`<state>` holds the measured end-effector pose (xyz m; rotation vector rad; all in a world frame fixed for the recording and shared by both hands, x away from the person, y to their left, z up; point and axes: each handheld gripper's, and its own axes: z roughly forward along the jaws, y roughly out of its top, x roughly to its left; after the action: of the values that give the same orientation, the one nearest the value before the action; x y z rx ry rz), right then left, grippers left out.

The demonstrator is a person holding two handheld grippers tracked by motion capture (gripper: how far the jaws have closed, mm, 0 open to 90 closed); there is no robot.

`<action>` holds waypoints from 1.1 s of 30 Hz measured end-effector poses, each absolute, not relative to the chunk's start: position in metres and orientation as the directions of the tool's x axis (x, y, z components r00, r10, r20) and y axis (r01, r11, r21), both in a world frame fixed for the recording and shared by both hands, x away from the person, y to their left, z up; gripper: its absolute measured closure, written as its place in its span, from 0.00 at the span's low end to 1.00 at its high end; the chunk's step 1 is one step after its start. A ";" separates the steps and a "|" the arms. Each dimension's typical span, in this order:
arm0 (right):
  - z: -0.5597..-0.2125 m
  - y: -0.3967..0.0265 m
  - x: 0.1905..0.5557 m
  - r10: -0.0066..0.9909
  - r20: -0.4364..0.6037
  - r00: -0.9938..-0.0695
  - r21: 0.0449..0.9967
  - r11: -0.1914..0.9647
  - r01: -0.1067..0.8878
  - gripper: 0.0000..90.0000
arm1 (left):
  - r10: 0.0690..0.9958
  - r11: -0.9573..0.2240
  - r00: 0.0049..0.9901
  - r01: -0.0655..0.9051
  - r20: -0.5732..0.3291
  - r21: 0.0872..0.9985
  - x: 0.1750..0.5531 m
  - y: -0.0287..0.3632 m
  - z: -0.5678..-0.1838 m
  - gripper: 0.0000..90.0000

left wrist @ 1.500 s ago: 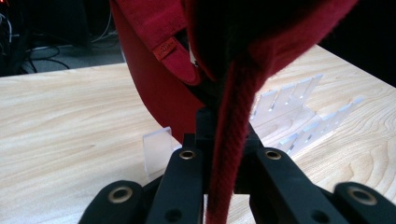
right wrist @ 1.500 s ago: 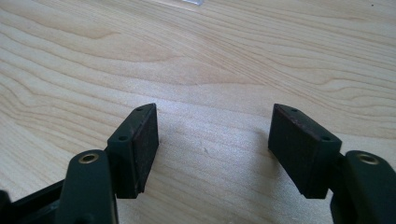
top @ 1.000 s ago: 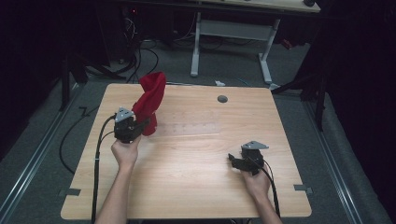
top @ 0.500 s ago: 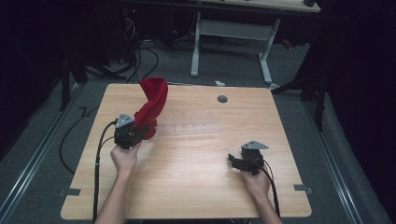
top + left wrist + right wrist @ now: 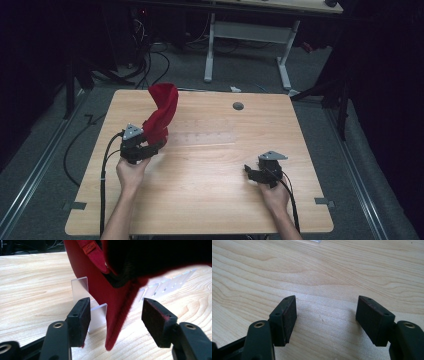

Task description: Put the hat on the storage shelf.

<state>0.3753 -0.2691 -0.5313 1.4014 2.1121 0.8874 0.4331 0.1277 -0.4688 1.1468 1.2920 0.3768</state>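
Observation:
A red cap (image 5: 162, 112) stands upright at the table's left, by a clear plastic rack (image 5: 210, 135). My left gripper (image 5: 154, 144) is just in front of the cap. In the left gripper view the red cap's (image 5: 100, 282) brim edge hangs down between the jaws of my left gripper (image 5: 116, 317), which have just been opening; the pads (image 5: 81, 317) stand clear of it on both sides. Clear rack plates (image 5: 80, 287) rise behind the brim. My right gripper (image 5: 250, 172) rests low at the table's right, and in its own view my right gripper (image 5: 325, 315) is open over bare wood.
The wooden table (image 5: 210, 200) has a round grey grommet (image 5: 238, 106) near its far edge. Black cables (image 5: 102, 175) trail off the left side to the floor. A white desk frame (image 5: 210, 50) stands beyond the table.
The left gripper's jaws have opened off the cap's brim and the hand has drawn back slightly. The cap stays upright, a little lower. The right hand has not moved.

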 end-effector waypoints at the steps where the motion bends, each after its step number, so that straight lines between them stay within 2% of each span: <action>1: -0.531 -0.269 0.375 0.924 -0.019 -0.381 0.723 0.276 0.633 0.37 | 0.775 0.443 0.310 0.356 -0.551 0.823 0.431 0.129 -0.468 0.44; 19: -0.531 -0.269 0.375 0.924 -0.020 -0.381 0.723 0.277 0.633 0.37 | 0.799 0.418 0.311 0.328 -0.514 0.847 0.412 0.136 -0.458 0.41; 33: -0.531 -0.269 0.375 0.924 -0.019 -0.381 0.722 0.276 0.634 0.37 | 0.794 0.433 0.309 0.319 -0.524 0.843 0.395 0.144 -0.455 0.40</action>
<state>0.3753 -0.2691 -0.5312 1.4018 2.1125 0.8865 0.3951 0.1442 -0.4554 1.1390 1.2736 0.4256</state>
